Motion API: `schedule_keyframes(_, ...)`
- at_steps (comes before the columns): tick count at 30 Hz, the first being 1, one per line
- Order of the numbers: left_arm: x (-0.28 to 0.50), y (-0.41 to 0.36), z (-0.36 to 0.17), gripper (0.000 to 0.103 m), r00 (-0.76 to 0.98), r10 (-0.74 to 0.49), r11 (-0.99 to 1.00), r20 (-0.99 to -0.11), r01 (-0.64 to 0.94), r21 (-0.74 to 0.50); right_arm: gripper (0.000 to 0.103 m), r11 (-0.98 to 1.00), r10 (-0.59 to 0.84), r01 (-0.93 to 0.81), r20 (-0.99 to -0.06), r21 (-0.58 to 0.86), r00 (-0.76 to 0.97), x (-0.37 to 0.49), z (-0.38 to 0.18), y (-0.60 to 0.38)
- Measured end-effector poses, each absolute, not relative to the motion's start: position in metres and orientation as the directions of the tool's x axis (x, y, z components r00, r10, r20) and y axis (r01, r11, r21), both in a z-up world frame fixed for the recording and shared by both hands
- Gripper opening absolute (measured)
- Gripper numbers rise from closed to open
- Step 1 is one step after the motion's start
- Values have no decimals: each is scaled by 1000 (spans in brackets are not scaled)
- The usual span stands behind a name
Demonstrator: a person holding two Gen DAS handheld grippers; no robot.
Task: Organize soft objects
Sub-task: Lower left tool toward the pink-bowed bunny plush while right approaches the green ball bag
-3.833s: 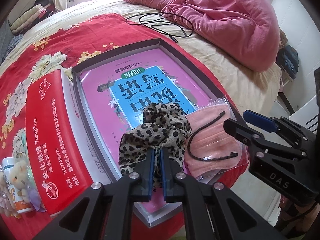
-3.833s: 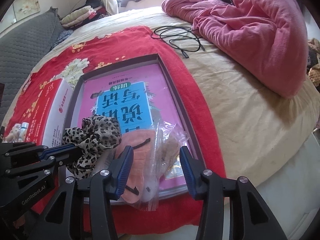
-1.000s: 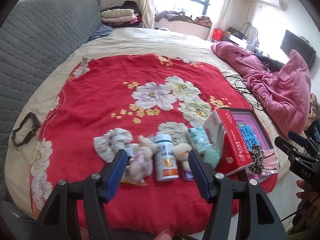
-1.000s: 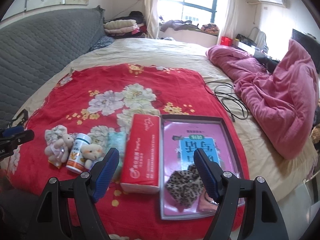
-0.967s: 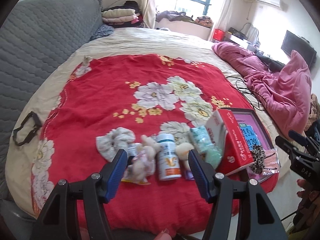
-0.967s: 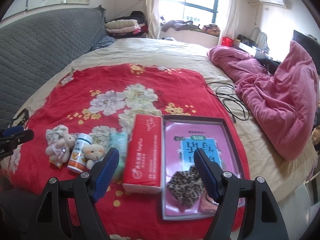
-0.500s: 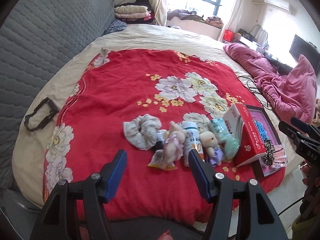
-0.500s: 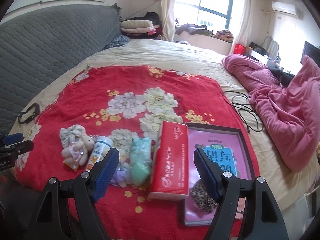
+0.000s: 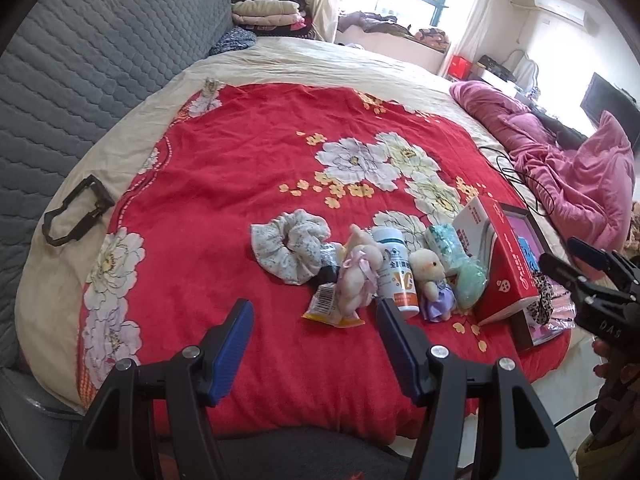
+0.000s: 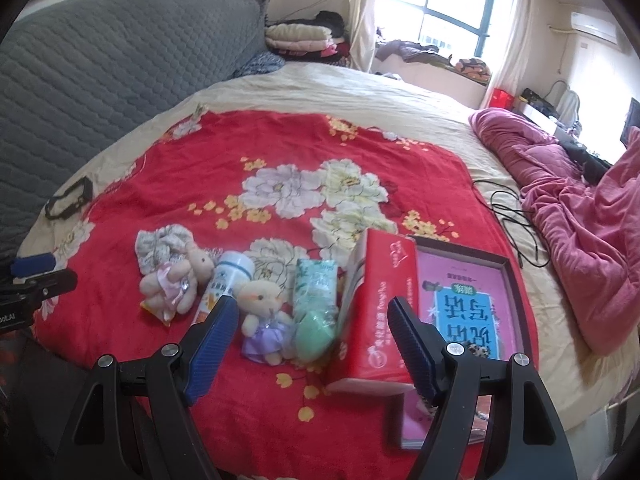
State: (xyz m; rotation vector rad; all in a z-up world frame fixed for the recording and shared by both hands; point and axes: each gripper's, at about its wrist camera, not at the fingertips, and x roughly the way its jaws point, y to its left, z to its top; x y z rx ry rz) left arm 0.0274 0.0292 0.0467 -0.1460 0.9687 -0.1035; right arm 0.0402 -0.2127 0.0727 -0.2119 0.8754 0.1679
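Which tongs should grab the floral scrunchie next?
Left, probably. The left tongs are open, empty, with the floral scrunchie just ahead. The right tongs face the red tissue box; there the scrunchie lies far left.

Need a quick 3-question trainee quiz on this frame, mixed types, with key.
1. True or false: the left gripper holds the floral scrunchie.
2. What lies directly between the two plush toys? A) white bottle B) red box C) black cable
3. Fill in: the leopard scrunchie lies in the ____.

Key: 1 false, both grippers are open and empty. 2 A. 3 tray.
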Motion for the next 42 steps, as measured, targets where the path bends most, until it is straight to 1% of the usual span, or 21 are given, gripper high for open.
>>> schedule_keyframes(11, 54, 2, 22, 63, 512, -197, 980, -836, 92, -175, 78, 952, 75, -285, -820, -111, 568, 45, 37, -194)
schedule_keyframes(19, 79, -8, 1, 63, 480, -208, 978, -852, 105, -179, 78, 953, 49, -279, -846, -120, 531, 54, 16, -201)
schedule_keyframes(27, 96, -14, -14, 63, 473, -215, 977, -854, 115, -182, 78, 944, 1, -286, -866, -164, 501, 70, 0, -201)
schedule_keyframes(35, 107, -11, -26, 55, 455, -238, 971, -858, 115, -208, 78, 903, -85, -331, -868, -274, 489, 87, -31, -183)
schedule_keyframes(40, 111, -10, -30, 48, 448, -265, 964, -854, 121, -235, 78, 862, -150, -357, -854, -360, 497, 94, -49, -175)
schedule_keyframes(42, 112, -10, -31, 46, 445, -271, 962, -853, 125, -241, 78, 855, -162, -365, -859, -367, 485, 98, -56, -174)
